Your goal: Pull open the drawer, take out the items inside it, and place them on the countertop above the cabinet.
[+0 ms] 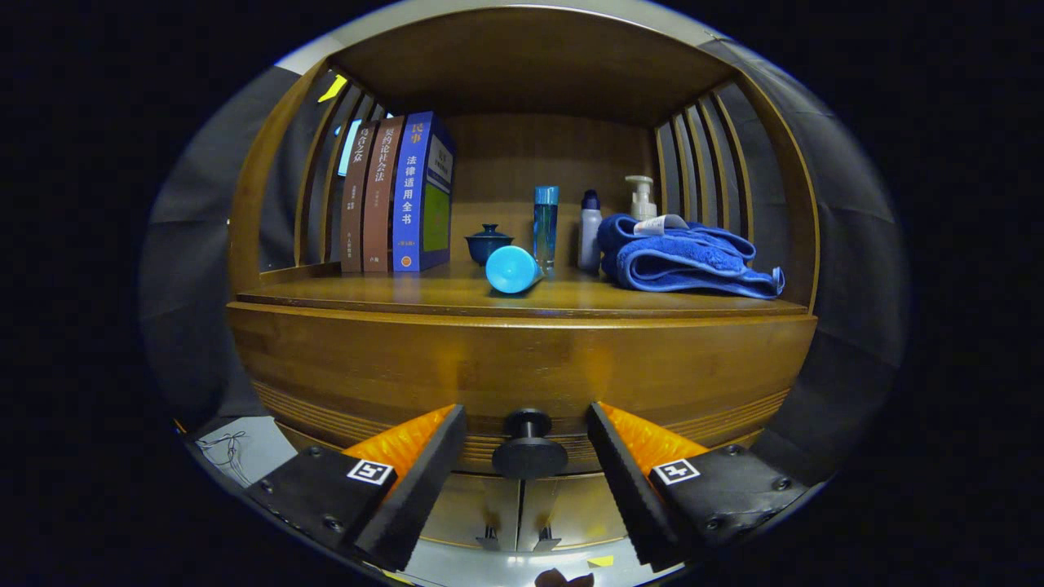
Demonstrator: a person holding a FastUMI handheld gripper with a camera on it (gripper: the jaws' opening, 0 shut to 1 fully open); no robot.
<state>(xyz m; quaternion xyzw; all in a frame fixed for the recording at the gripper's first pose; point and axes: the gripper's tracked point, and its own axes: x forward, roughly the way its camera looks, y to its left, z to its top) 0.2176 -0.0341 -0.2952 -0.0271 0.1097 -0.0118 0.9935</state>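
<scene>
The tongs [526, 444] stand spread apart, gripping nothing, with the round dark knob [528, 447] of the brown wooden drawer front [522, 371] sitting between the two fingers and touching neither. The drawer is closed flush with the cabinet, so whatever it holds is hidden.

On the wooden desk [424, 295] above, at 12 o'clock from the knob, a light blue cylinder [512, 269] lies on its side near the front edge. Behind it stand a small dark teal lidded cup [488, 242], a tall clear blue bottle [546, 225], a white bottle with a dark cap [590, 231] and a white pump dispenser [642, 198]. A folded blue towel [685, 259] lies toward 2 o'clock, and three upright books [397, 196] stand toward 10 o'clock.

This closed drawer fits either a drawer waiting to be pulled or one shut again after emptying.

Risks, as I judge them: fingers closing off-centre could slip off the small knob, and the cylinder, lying near the edge, could roll off if the cabinet is jolted.
</scene>
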